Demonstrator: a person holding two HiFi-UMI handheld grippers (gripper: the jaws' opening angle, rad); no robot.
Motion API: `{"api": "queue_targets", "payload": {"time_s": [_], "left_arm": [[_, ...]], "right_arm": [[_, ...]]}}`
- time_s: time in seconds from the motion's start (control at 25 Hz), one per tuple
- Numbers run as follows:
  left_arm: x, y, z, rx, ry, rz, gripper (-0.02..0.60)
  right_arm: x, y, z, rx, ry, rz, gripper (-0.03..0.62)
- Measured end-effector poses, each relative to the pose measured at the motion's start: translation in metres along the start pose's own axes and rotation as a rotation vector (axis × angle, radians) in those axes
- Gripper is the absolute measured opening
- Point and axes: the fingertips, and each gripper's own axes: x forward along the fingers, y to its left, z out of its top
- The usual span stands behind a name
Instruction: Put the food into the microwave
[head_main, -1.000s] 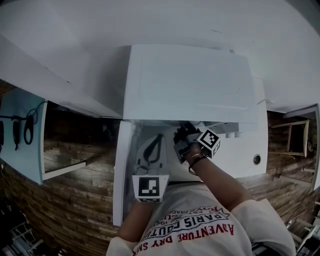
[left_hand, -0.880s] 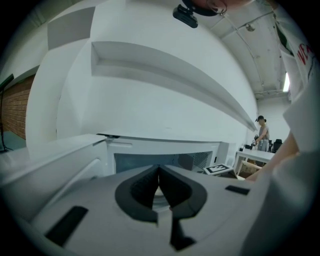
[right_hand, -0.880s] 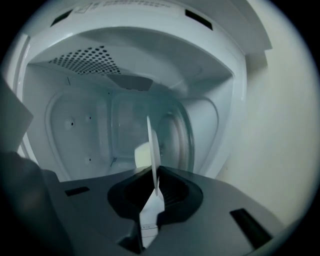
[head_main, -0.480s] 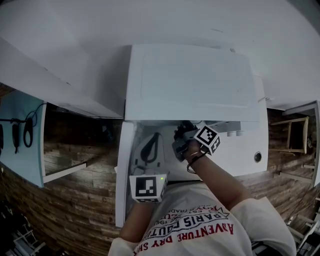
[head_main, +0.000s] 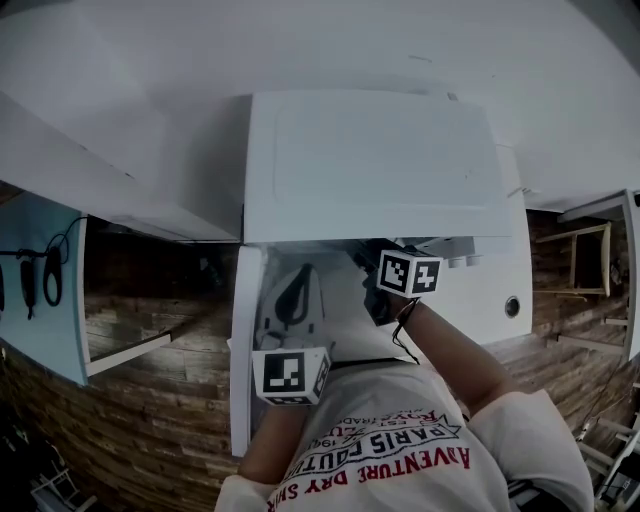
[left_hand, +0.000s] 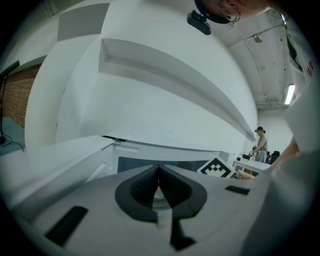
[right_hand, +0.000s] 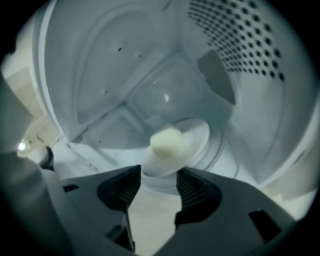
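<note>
The white microwave (head_main: 375, 165) stands with its door (head_main: 245, 350) swung open at the left. Inside, a white plate (right_hand: 192, 137) with a pale round bun (right_hand: 167, 141) rests on the glass turntable (right_hand: 222, 147). My right gripper (right_hand: 159, 175) reaches into the cavity; its jaws are opening, and the plate's near rim lies between the tips without the pads pressing on it. In the head view the right gripper (head_main: 375, 280) sits at the microwave's mouth. My left gripper (left_hand: 159, 172) is shut on nothing and hovers by the open door (head_main: 298, 285).
A perforated wall (right_hand: 240, 45) bounds the cavity on the right. Wood-pattern floor (head_main: 150, 400) lies below. A blue panel with cables (head_main: 40, 290) hangs at the left and a wooden stool (head_main: 590, 270) stands at the right. A person (left_hand: 260, 145) stands far off.
The right gripper's marker cube has rolled at the microwave mouth and shifted slightly right. The left gripper has stayed by the door.
</note>
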Motion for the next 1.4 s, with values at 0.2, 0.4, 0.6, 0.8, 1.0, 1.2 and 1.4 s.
{"api": "queue_targets", "payload": {"time_s": [0.2,0.4,0.6,0.8,1.0,1.2,1.4], "left_arm": [[0.001,-0.002,0.002,0.011,-0.006,-0.007,0.006],[0.002,-0.004,0.001,0.006,-0.005,-0.014,0.006],[0.003,-0.002,0.002,-0.002,-0.004,-0.013,0.006],[0.003,-0.001,0.002,-0.005,-0.002,-0.007,0.006],[0.001,-0.007,0.005,0.016,-0.007,-0.016,0.006],[-0.003,-0.021,0.014,0.050,-0.026,-0.035,0.006],[-0.010,-0.039,0.037,0.070,-0.065,-0.063,0.006]], "right_arm": [[-0.001,-0.001,-0.016,-0.479,0.220,-0.095,0.215],[-0.005,0.003,-0.024,-0.640,0.344,-0.124,0.213],[-0.011,-0.005,-0.026,-0.722,0.377,-0.171,0.185],[-0.019,-0.002,-0.020,-0.671,0.324,-0.176,0.138],[-0.045,0.017,-0.003,-0.642,0.149,-0.216,0.042],[-0.077,0.044,0.002,-0.553,0.035,-0.180,0.017],[-0.119,0.084,0.025,-0.563,-0.129,-0.124,0.012]]}}
